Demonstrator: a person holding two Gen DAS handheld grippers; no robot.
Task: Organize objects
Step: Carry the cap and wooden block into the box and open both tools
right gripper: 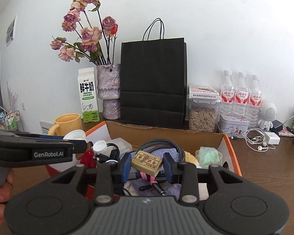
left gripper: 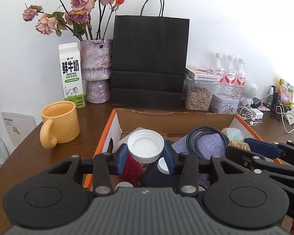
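My left gripper is shut on a white screw cap, which it holds open side up above the orange-edged cardboard box. The same cap shows at the left of the right wrist view, by the left gripper's fingers. My right gripper is shut on a tan stamped bar of soap, lifted over the box. Seen from the left wrist, that soap sits at the right gripper's blue pads. A braided cable, lilac cloth, red yarn and a second cap lie inside.
Along the wall stand a milk carton, a vase of dried roses, a black paper bag, a seed jar, three water bottles and a tin. A yellow mug sits left of the box; earphones and chargers lie right.
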